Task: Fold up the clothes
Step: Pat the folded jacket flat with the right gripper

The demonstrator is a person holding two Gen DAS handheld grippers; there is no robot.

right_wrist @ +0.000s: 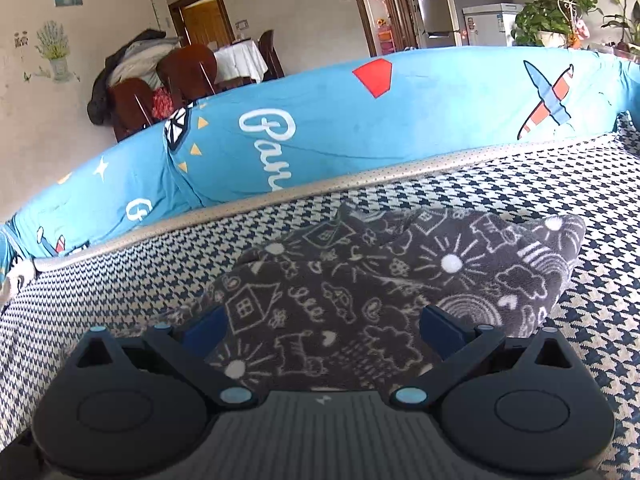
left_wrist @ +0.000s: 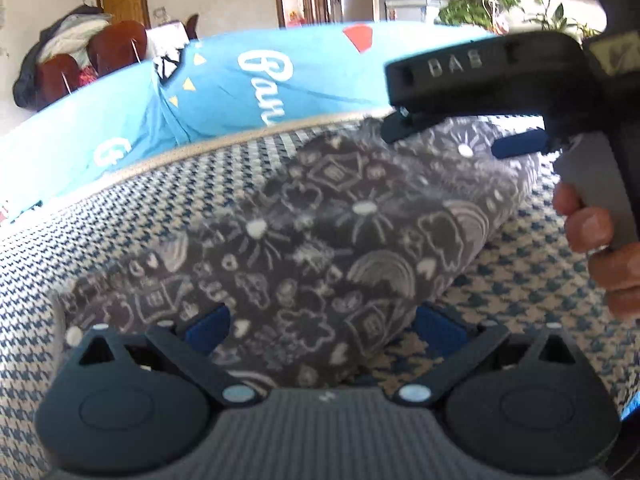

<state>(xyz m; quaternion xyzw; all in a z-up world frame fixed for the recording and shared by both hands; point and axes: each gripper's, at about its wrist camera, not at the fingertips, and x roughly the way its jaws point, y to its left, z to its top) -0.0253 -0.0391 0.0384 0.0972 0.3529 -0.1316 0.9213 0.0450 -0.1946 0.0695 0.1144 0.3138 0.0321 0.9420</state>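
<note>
1. Garment [left_wrist: 320, 232]: grey fleece with white doodles of suns, houses and rainbows, lying folded into a thick bundle on the houndstooth cover [left_wrist: 120, 220].
2. Behind the garment, past a tan piped edge, runs a blue backrest [left_wrist: 248, 80] printed with white script and a red shape.
3. Left gripper [left_wrist: 320, 330]: low and close to the near end of the garment, pointing along its length toward the backrest. Its blue fingers [left_wrist: 206, 326] stand wide apart, one on each side of the fabric, with the cloth bulging up between them; nothing is pinched.
4. Right gripper [right_wrist: 330, 328]: in its own view it also sits low at the garment's near edge, fingers [right_wrist: 440, 330] spread wide with the fleece [right_wrist: 360, 280] between them, not clamped.
5. From the left view, the right gripper [left_wrist: 460, 144] reaches in from the garment's right side, over its far end. Its black body is level, with blue tips just above the fleece, parted.
6. A hand [left_wrist: 596, 240] wraps the grey handle at the right edge, fingers curled round it, right of the garment.
7. Chairs [right_wrist: 188, 68] and a fridge [right_wrist: 440, 0] stand well beyond the backrest.
</note>
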